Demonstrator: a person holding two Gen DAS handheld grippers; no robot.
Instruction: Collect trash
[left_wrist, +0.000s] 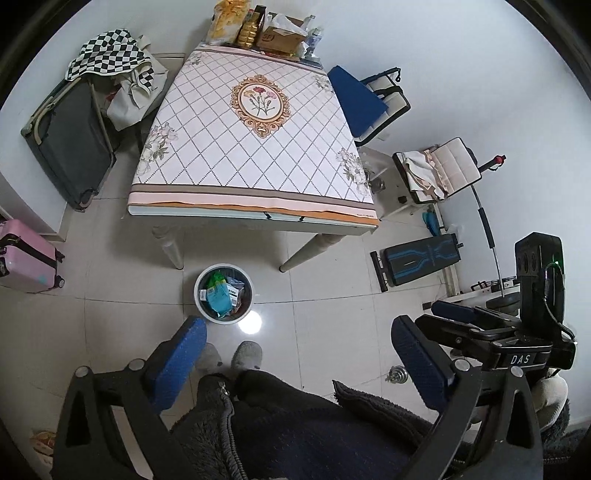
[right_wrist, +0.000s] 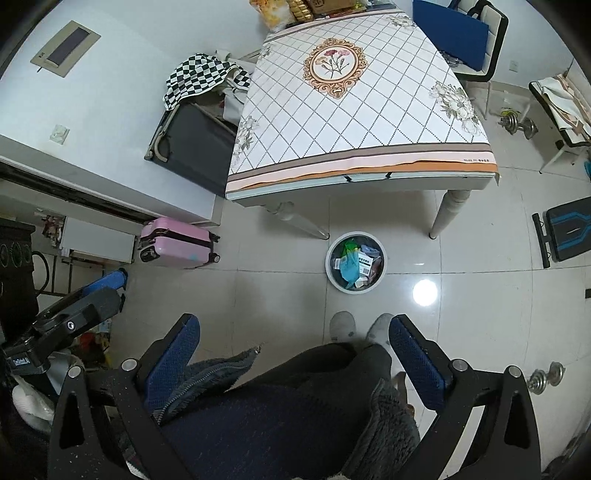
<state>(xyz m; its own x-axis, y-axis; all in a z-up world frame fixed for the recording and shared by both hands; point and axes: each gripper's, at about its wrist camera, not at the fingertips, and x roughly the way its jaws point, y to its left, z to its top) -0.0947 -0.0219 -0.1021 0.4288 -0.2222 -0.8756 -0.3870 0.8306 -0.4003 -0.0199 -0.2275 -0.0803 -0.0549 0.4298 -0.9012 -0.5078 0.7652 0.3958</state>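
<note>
On a glossy tiled floor (left_wrist: 332, 314), a white trash bin (left_wrist: 224, 293) filled with wrappers is seen at twelve o'clock of grey slippers (left_wrist: 247, 354), below the spread, empty left gripper (left_wrist: 299, 354) and right gripper (right_wrist: 295, 350).

brightness: both views evenly and fairly brightly lit, cool white indoor light
source: overhead; its round reflection (left_wrist: 250, 322) glares on the glossy floor tiles (left_wrist: 332, 295), at about 6 o'clock from the trash bin (left_wrist: 224, 293) in the left wrist view, at about 4 o'clock from it in the right wrist view
shadows: soft and faint, darkest on the floor under the table (left_wrist: 251, 206)
glare: limited to that one spot; tablecloth not washed out
distortion: strong fisheye; table edges and tile seams bow, black vignette in the corners
focus: centre sharp, mild softening toward the rim; no motion blur
colour: slightly bluish cast on the walls
</note>
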